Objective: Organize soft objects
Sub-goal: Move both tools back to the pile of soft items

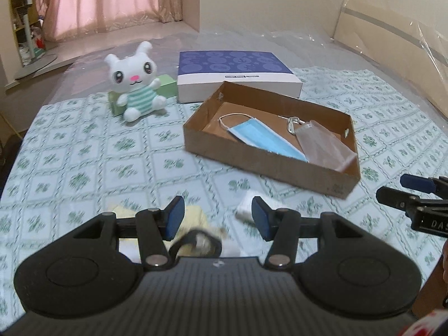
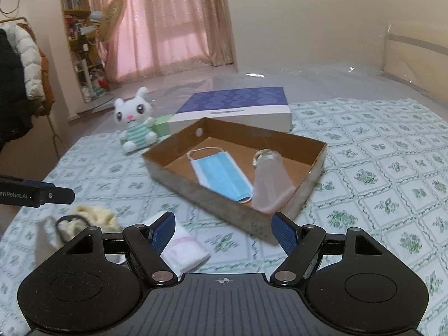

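Observation:
An open cardboard box [image 1: 260, 156] [image 2: 224, 210] lies on the bed and holds a blue face mask [image 1: 263, 137] [image 2: 221, 175] and a pinkish pouch with a metal ring [image 1: 324, 142] [image 2: 268, 187]. My left gripper [image 1: 217, 218] is open and empty, above a yellow cloth [image 1: 193, 218] [image 2: 95, 218], a black band [image 1: 196, 242] [image 2: 71, 222] and a white folded pack [image 1: 245, 208] [image 2: 186, 249]. My right gripper [image 2: 222, 233] is open and empty, near the box's front wall. A white plush bunny [image 1: 134, 81] [image 2: 134, 120] sits at the back left.
A purple and white flat box [image 1: 238, 75] [image 2: 238, 109] lies behind the cardboard box. A green block [image 1: 166, 86] [image 2: 162, 124] stands behind the bunny. The green patterned bedsheet [image 1: 98, 154] [image 2: 378, 168] spreads all around. The right gripper's tip [image 1: 414, 196] shows at the left view's right edge.

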Motion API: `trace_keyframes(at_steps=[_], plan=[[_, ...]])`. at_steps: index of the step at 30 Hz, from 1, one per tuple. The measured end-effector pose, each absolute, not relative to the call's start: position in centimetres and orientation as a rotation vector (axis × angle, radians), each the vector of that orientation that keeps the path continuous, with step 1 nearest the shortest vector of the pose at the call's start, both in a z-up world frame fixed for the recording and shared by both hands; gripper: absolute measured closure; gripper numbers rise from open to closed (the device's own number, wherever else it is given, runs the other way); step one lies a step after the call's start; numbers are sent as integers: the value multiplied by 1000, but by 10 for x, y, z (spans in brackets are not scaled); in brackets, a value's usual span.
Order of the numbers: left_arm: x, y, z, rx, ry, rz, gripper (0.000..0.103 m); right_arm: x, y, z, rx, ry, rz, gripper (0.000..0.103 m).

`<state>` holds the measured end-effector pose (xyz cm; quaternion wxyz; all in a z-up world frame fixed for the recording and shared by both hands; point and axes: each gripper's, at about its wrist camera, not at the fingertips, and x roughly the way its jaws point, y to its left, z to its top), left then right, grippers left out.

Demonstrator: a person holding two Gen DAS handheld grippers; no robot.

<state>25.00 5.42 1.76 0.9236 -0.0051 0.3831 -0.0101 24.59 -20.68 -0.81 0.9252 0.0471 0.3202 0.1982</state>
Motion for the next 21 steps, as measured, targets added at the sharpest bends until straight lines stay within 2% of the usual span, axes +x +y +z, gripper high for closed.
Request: trace_keyframes(at_steps=[21], plan=[[105, 86, 32, -61, 776, 117, 53, 167, -179, 2, 74, 692, 585, 27]])
